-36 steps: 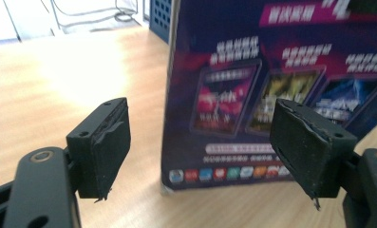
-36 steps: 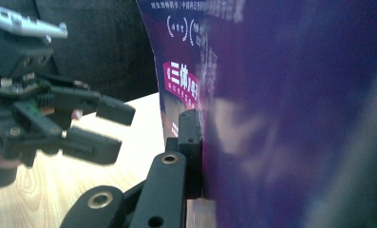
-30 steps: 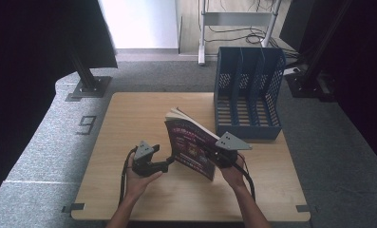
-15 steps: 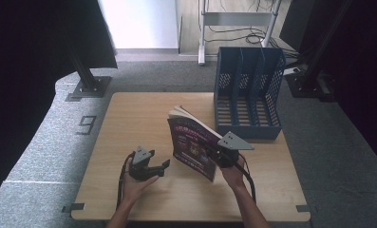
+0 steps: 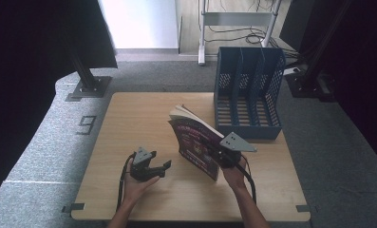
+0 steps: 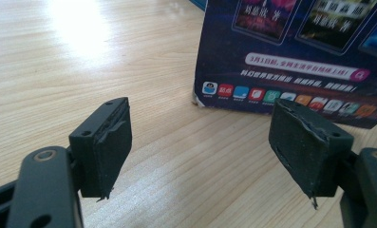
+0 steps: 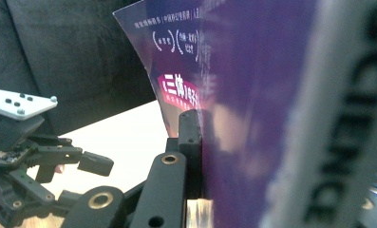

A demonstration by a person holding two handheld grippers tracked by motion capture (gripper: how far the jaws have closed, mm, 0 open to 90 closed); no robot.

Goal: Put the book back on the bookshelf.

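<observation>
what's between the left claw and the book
Nothing but bare wooden table. In the high view the open left claw sits apart from the book; the left gripper view shows only wood grain ahead of its pads.

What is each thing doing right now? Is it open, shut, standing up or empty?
Book: standing on its edge on the table, tilted, pages a little fanned at the top.
Right tool: shut on the book.
Left tool: open, nothing between its jaws, apart from the book.
Blue file rack: upright at the table's far right, all slots empty.
</observation>
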